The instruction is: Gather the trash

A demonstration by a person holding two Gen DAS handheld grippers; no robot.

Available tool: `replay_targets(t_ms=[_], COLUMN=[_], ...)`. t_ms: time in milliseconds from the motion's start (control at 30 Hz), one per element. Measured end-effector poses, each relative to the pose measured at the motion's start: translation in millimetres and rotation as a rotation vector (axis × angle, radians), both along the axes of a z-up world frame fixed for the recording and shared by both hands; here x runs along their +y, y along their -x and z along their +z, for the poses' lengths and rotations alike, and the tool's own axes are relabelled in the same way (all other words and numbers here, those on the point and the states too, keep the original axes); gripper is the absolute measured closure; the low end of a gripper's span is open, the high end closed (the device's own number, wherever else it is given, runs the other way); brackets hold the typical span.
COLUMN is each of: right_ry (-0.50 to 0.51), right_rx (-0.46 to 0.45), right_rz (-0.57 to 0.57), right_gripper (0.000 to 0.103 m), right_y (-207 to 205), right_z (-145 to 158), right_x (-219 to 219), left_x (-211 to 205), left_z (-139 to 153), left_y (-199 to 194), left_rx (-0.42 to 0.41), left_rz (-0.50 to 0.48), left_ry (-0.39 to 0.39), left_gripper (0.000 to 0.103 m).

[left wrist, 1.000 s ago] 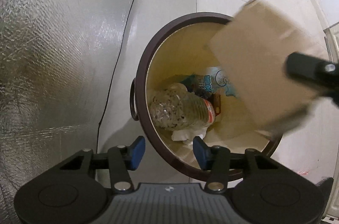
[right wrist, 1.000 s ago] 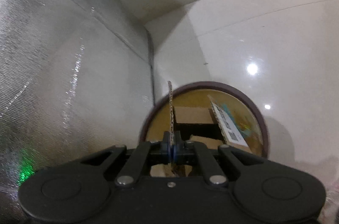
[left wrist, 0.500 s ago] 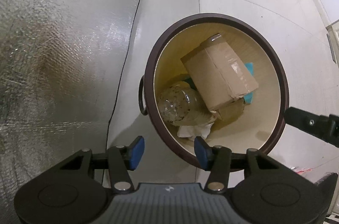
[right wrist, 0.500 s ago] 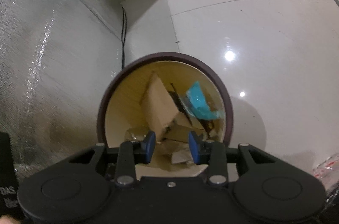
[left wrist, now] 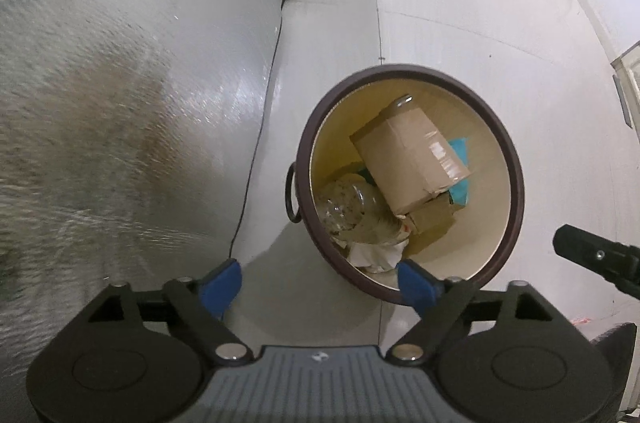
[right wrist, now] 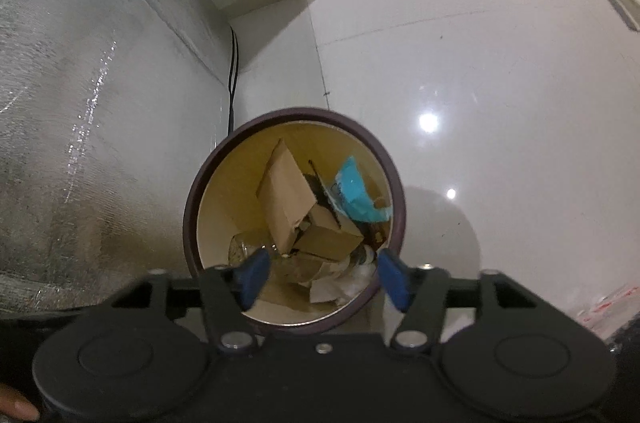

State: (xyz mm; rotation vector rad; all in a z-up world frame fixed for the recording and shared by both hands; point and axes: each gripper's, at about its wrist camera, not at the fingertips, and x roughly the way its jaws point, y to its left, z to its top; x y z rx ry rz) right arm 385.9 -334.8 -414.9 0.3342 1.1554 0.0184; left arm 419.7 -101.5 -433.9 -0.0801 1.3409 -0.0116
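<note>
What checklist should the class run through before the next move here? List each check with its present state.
1. Cardboard box rests inside the trash bin: ok.
2. Left gripper open, nothing between its fingers, jaws just opened: ok.
3. Right gripper open and empty, jaws just opened: ok.
4. Plastic bottle and crumpled paper lie in the bin: ok.
5. Bin upright on the floor: ok.
6. More trash left to collect: cannot tell.

Black left gripper (left wrist: 318, 281), blue pads, silver screws, ribbed grey housing
</note>
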Motion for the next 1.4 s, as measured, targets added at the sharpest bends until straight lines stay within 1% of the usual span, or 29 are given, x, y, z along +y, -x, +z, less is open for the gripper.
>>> replay_targets(t_ms=[67,133,167,200,233,300,333,433,567,700,833,933,1233,1400], right_ry=[0.004,0.017,0.028,0.037,0.046,0.059,0.063,0.069,0.114,0.117,0.13,0.141,0.16,0.193], right_rx=[-0.01,-0.023,-0.034,-0.042,-0.047,-0.058,-0.062,-0.076,-0.103,-0.127,-0.171,-0.222,-0.372,-0.419], right_rz=[-0.002,-0.002,-0.002,-0.004,-0.009,-0.019,-0.021,-0.016,-0.01,-0.024,-0.038,-0.043,-0.062,-0.056], right_gripper=[0.027,0.015,0.013,0.008,0.005,0.003,0.0,0.0,0.0,0.0,0.0,0.0,0.0,0.0], right_y=[7,12,16,20,23,30,34,46,62,75,96,113,171,198], right_z=[10,20,26,31,36,46,51,63,81,99,127,151,227,259], right_x=[-3,-3,-3,-5,-5,-7,-8,-9,-5,-6,-6,-6,-2,5], left_x=[2,2,4,4,5,6,7,9,11,11,9,7,0,4], left_z=[10,22,30,35,42,54,60,75,95,120,150,176,262,296], left_y=[5,12,15,19,23,29,33,43,60,77,94,109,161,192], left_rx=[-0.015,-0.028,-0.036,-0.044,-0.052,-0.072,-0.081,-0.102,-0.129,-0.164,-0.218,-0.267,-0.433,-0.489], left_rz=[0.001,0.002,0.001,0.002,0.003,-0.003,-0.01,-0.016,-0.022,-0.04,-0.056,-0.067,-0.105,-0.115], left_ry=[0.001,0.001,0.001,-0.001,-0.003,-0.008,-0.008,-0.014,-0.024,-0.005,0.0,0.009,0.036,0.039], left_gripper=[0.007,0.004,0.003,0.002,0.001,0.0,0.0,0.0,0.0,0.0,0.0,0.0,0.0,0.0])
